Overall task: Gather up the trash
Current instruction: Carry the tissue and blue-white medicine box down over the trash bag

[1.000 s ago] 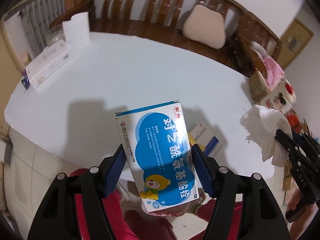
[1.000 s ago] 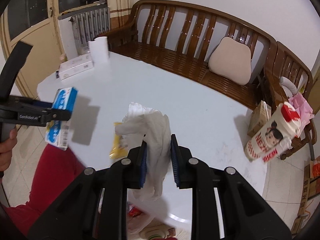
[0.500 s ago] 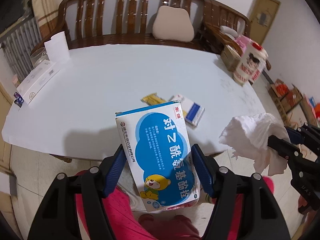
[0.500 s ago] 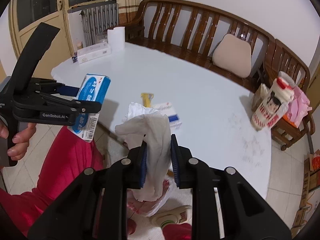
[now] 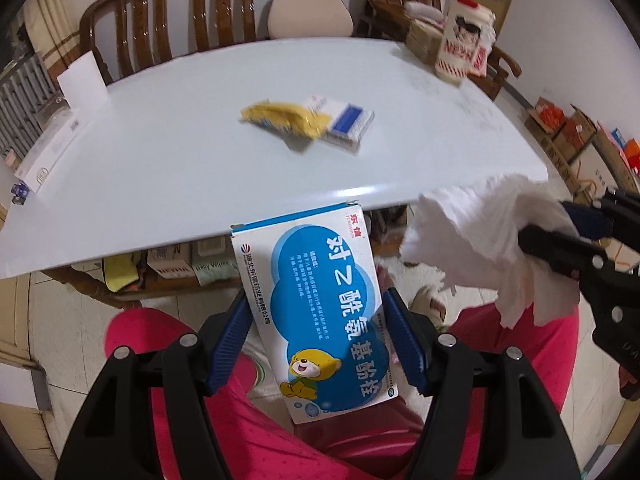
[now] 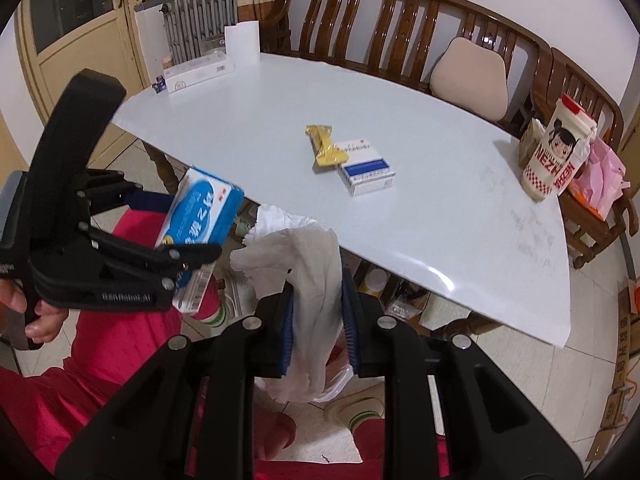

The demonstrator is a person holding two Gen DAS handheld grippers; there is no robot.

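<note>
Two grippers grip trash off the table's near edge: the left gripper (image 5: 320, 344) clamps a blue-and-white medicine box (image 5: 324, 312) at lower centre, and the right gripper (image 6: 318, 316) pinches a crumpled white tissue (image 6: 308, 264). Mid-frame on the white table (image 6: 440, 208) lie a yellow wrapper (image 6: 326, 148) and a small blue-striped box (image 6: 366, 168).

The box (image 5: 328, 312) is white and blue with a yellow bear and white letters; the tissue (image 6: 304, 264) is white; the table (image 6: 440, 208) is pale blue-white; the wrapper (image 6: 326, 148) is yellow; the trousers (image 5: 168, 360) are bright pink
</note>
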